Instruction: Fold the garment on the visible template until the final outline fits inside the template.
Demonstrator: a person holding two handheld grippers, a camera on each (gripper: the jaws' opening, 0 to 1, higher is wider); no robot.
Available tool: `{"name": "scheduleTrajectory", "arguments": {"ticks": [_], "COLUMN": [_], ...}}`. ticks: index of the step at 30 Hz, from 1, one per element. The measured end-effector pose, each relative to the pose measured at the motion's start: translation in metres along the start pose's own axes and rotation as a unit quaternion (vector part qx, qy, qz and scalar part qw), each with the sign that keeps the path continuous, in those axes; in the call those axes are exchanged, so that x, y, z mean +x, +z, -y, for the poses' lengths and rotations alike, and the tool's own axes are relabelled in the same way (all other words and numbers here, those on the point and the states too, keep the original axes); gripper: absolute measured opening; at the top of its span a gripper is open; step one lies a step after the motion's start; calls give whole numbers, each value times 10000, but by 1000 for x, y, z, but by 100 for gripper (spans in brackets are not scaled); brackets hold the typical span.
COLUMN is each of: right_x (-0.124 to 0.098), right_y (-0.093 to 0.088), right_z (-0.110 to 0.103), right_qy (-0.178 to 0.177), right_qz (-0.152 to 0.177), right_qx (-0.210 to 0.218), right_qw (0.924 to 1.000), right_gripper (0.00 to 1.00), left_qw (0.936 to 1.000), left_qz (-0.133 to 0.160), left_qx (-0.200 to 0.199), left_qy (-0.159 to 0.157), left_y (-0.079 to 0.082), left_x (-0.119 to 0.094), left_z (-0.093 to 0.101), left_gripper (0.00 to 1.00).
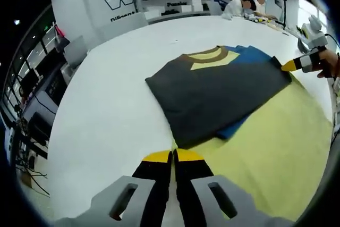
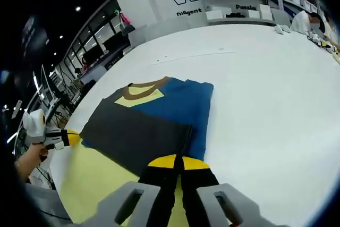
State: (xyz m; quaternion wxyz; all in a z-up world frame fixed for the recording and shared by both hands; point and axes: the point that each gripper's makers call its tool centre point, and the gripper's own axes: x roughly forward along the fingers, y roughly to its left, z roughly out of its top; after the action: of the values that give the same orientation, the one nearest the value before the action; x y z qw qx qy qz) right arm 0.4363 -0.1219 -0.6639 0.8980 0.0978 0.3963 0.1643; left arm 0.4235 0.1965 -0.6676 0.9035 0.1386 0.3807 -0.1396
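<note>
I have the garment (image 1: 212,94) folded, partly off the yellow template (image 1: 276,152). Both tools, left (image 1: 173,157) and right (image 2: 177,161), are clenched empty; next, shift it onto the template.

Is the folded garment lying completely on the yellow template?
No, the garment lies mostly on the white table, overlapping just an edge of the yellow template.

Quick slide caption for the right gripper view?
Right claw, shut, at the edge of the folded garment lying partly on the yellow template.
</note>
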Motion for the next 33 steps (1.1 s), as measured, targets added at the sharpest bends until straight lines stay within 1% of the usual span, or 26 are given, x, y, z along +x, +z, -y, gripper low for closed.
{"name": "scheduleTrajectory", "arguments": {"ticks": [3,6,8,10,11,13,16,17,21,23,24,25,28,29,30,33], "right_x": [1,-1,-4,-10,-13,-19,-30,-32,-43,-51,-57,-58,-67,-70,-74,-79], "right_y": [-1,3,6,11,13,13,11,10,1,-6,-11,-13,-22,-25,-28,-37], "right_z": [1,1,-2,-5,-8,-11,-17,-19,-23,-28,-33,-34,-42,-43,-46,-46], "right_qy": [-16,0,34,33,59,69,99,107,178,239,297,316,403,426,458,449], "right_qz": [-26,45,115,192,212,219,269,261,198,180,154,133,67,46,21,-77], "right_qx": [-69,-148,-186,-251,-298,-345,-483,-486,-523,-544,-573,-584,-748,-769,-814,-992], "right_qw": [10000,9999,9998,9995,9993,9991,9984,9984,9983,9981,9978,9977,9964,9961,9956,9940], "right_gripper": [0,0,2,10,14,18,29,34,48,57,60,62,70,74,77,86], "left_qw": [10000,10000,9997,9978,9975,9970,9963,9962,9956,9946,9945,9945,9936,9935,9933,9930], "left_qz": [14,32,38,141,173,224,302,322,357,363,376,379,446,464,461,444], "left_qx": [0,-57,-196,-597,-615,-665,-697,-698,-725,-787,-775,-772,-771,-764,-764,-762], "left_qy": [-3,-76,-125,-266,-305,-333,-395,-410,-484,-572,-598,-602,-693,-711,-730,-783], "left_y": [0,-1,-2,0,1,2,4,5,5,4,3,3,4,4,3,-2], "left_x": [-1,-2,-6,-11,-15,-23,-32,-36,-49,-58,-63,-65,-78,-81,-85,-93], "left_z": [0,1,1,3,4,3,5,6,9,13,15,15,21,23,25,29], "left_gripper": [3,5,13,23,25,27,33,35,48,53,56,58,65,68,71,76]}}
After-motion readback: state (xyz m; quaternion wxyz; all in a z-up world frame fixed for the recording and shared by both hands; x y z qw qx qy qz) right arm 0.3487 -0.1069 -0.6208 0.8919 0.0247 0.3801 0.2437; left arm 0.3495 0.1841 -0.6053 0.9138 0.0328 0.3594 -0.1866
